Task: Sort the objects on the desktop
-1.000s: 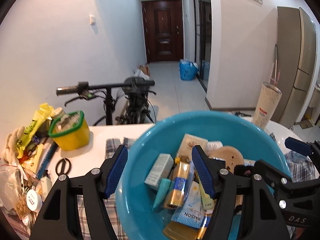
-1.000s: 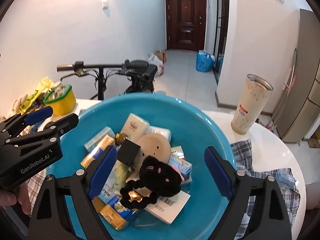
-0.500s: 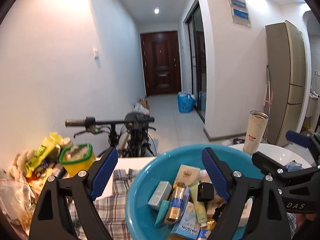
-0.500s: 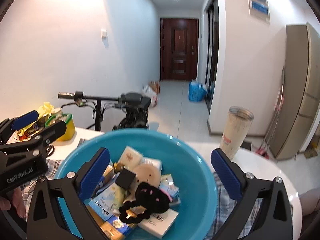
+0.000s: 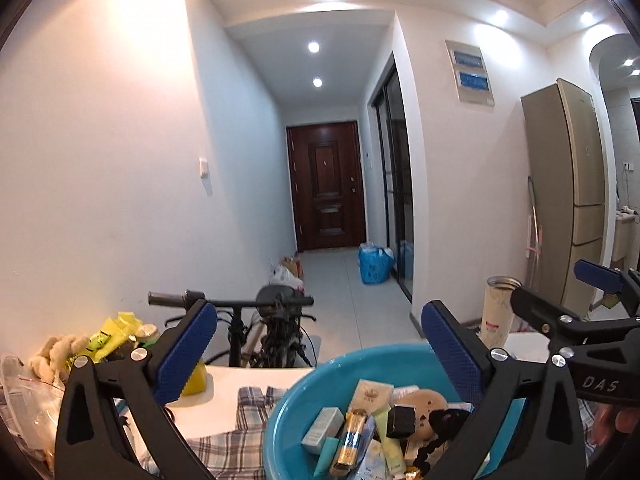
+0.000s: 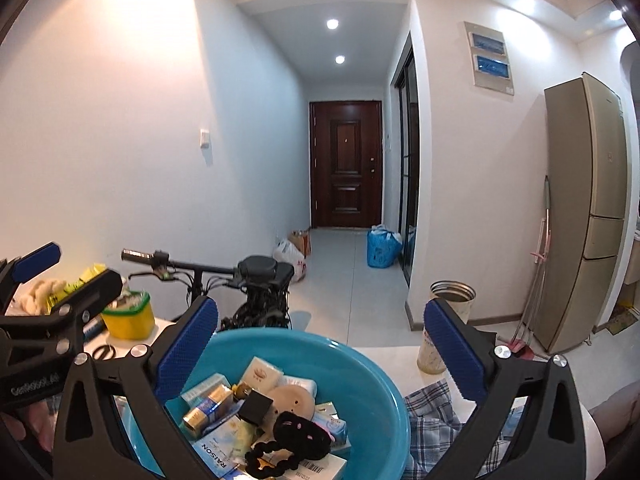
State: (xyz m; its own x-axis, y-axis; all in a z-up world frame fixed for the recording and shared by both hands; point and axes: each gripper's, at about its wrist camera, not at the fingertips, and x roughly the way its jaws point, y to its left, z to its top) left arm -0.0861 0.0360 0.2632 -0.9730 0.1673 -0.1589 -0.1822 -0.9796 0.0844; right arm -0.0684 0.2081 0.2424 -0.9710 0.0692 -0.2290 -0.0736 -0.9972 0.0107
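Yellow shows first at far left: a tub (image 6: 129, 318) with a green rim on the white table (image 5: 224, 396), beside snack bags (image 5: 110, 336) and a pair of scissors (image 6: 105, 351). A checked cloth (image 5: 224, 446) lies over the table under a blue basin (image 6: 352, 376). The left gripper (image 5: 320, 354) hangs above the basin's near left side with its blue pads wide apart and nothing between them. Inside the basin lies a heap of small things: a gold tube (image 5: 351, 438), a pale box (image 6: 261, 374), a black cube (image 6: 256, 406), a round beige disc (image 6: 294, 402), a black plush toy (image 6: 306, 434) and a blue RAISON packet (image 6: 218, 462). The right gripper (image 6: 320, 354) hovers over the basin, likewise spread and empty, level with the left one and just beside it. Behind the table stands a bike (image 6: 256, 284). To the right, a tall cup (image 6: 444, 320) stands on the table just beyond the basin, and a fridge (image 6: 588, 208) stands against the far wall.
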